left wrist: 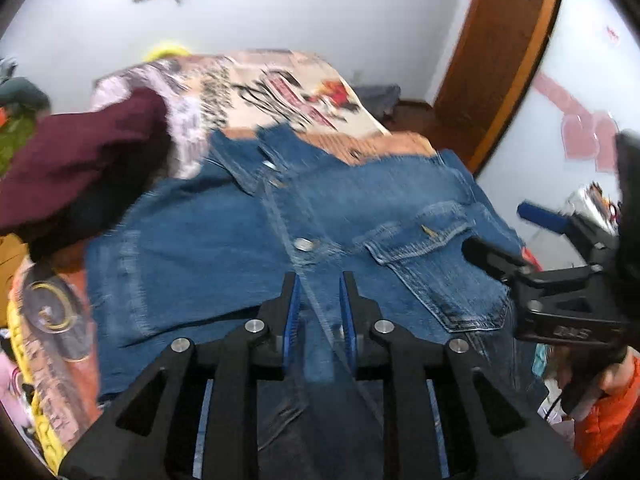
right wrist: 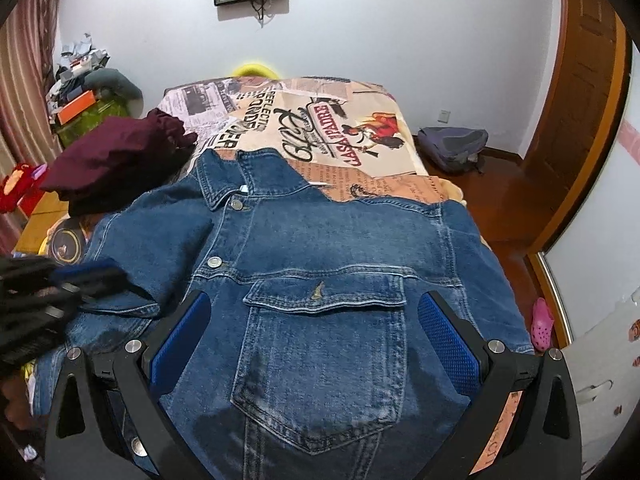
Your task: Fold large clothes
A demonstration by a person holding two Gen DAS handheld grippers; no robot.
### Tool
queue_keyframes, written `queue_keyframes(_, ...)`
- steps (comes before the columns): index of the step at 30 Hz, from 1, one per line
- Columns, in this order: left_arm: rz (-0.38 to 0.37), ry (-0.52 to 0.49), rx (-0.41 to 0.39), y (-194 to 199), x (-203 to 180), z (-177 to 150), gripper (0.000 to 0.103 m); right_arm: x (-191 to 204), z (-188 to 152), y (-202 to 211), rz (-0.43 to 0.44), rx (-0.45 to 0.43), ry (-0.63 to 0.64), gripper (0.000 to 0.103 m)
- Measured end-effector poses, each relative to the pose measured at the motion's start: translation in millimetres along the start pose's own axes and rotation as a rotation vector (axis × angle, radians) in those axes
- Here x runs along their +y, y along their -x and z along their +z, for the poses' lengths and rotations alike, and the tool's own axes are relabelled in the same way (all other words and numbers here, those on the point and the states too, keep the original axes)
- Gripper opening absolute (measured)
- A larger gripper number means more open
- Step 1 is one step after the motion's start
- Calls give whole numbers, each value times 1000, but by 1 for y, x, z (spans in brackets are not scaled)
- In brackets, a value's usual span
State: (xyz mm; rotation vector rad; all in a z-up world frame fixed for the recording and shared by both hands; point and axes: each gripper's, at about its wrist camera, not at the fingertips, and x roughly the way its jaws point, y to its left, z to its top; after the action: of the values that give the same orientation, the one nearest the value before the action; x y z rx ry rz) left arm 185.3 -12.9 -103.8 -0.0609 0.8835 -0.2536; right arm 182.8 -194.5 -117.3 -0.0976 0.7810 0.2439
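Note:
A blue denim jacket (left wrist: 256,240) lies front-up on the bed, collar toward the far end; it also shows in the right wrist view (right wrist: 320,248). My left gripper (left wrist: 320,284) hovers over the button placket with a narrow gap between its blue pads and nothing between them. In the right wrist view it appears blurred at the left edge (right wrist: 88,276). My right gripper (right wrist: 314,308) is wide open, its jaws either side of the chest pocket (right wrist: 320,360), holding nothing. It shows at the right of the left wrist view (left wrist: 496,232).
A maroon garment (right wrist: 116,160) lies bunched at the bed's far left. The printed bedspread (right wrist: 320,128) covers the bed. A backpack (right wrist: 456,144) sits on the floor by the wooden door (right wrist: 584,100). Clutter stands at the left wall.

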Motion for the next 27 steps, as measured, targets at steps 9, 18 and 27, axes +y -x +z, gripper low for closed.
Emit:
queue_keyframes(9, 221, 86, -146, 66, 83, -7, 49, 45, 24, -5, 128, 6, 125, 103)
queue_keyframes(18, 317, 203, -143, 83, 146, -33, 50, 140, 23, -37, 211, 71, 411, 103)
queue_keyframes(27, 332, 282, -94, 69, 175, -63, 50, 230, -1, -81, 237, 131, 710, 100)
